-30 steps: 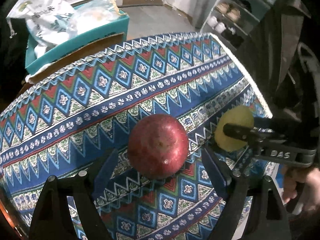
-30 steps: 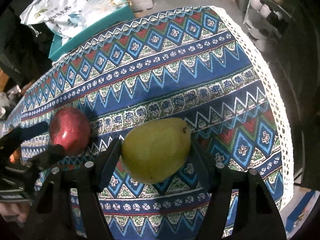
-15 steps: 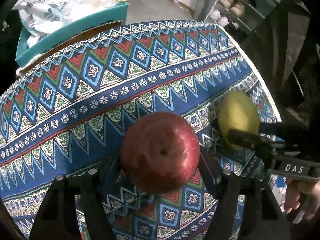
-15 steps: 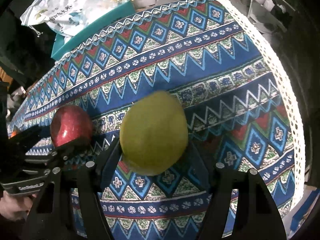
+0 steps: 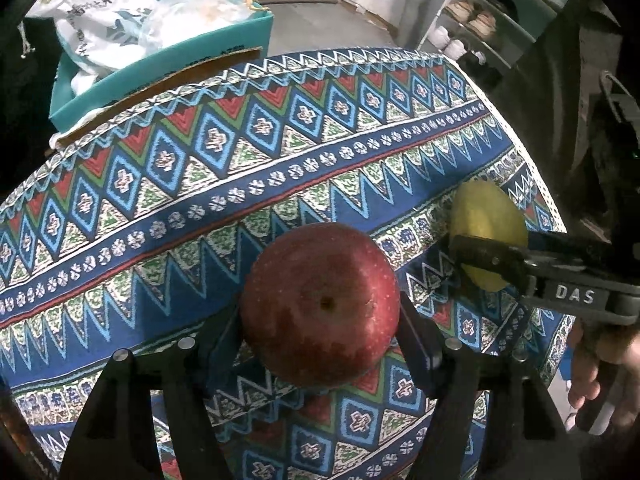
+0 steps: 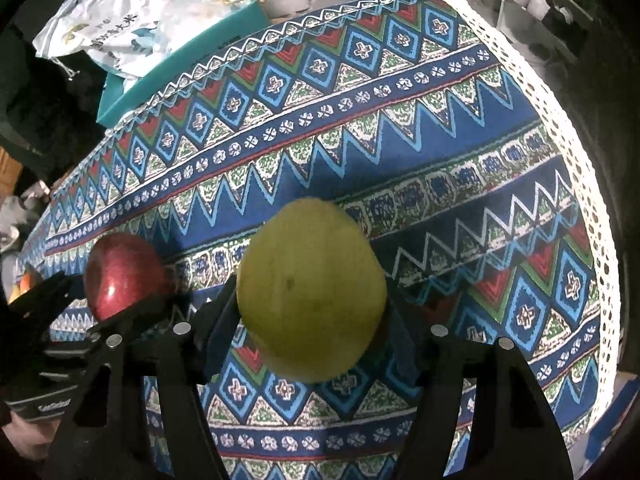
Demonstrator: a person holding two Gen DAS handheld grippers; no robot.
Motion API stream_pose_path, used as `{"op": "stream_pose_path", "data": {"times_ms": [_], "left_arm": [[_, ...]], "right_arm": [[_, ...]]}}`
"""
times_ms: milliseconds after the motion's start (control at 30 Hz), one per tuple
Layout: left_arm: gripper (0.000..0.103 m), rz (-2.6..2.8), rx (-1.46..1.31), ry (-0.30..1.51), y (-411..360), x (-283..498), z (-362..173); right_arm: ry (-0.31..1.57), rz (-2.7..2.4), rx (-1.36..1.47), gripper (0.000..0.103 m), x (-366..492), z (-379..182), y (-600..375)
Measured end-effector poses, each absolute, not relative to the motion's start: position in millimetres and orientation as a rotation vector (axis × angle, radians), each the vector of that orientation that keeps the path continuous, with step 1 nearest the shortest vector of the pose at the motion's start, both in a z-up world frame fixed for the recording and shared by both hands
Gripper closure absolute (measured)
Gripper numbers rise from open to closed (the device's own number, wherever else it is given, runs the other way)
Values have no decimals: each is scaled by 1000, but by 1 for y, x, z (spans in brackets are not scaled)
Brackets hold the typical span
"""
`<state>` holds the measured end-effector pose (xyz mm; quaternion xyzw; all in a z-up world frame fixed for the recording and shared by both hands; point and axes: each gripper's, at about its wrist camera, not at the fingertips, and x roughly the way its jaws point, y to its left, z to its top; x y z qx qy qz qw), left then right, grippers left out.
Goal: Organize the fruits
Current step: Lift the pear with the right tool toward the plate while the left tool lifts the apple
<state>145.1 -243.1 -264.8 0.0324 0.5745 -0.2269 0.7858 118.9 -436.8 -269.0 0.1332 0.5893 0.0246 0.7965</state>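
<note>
Two fruits: I am carrying one in each gripper, both apparently lifted off the tablecloth (image 6: 460, 184), judging by the shadows under them.
Left gripper (image 5: 320, 320): at lower centre of its own view, I am pinching the red apple (image 5: 320, 308) between both fingers, dimpled end facing the camera, so it cannot roll.
Right gripper (image 6: 312, 312): at lower centre of its view, I am squeezing the yellow-green pear (image 6: 312, 288) across its widest part, jaws pressed on its two sides.
Spacing: I am keeping the fruits side by side but apart; the apple is showing at left of the right view, the pear at right of the left view.
Destination: I am seeing no bowl or tray, so I judge I am still seeking one.
Far edge: a teal box (image 5: 160, 68) holding white bags (image 5: 100, 12) is sitting beyond the cloth, upper left.
</note>
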Motion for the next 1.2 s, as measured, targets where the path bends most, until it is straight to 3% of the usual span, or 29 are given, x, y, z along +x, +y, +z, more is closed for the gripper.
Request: {"op": "stream_pose_path", "data": {"times_ms": [433,1200], "left_arm": [[31,-469,15,1203,-212,141,-241],[31,-410,-65,1060,-146,104,-154]], "right_arm": [[1223,25,144,36,122,-258,-408],[998,164,60,36,100,-147,-340]]}}
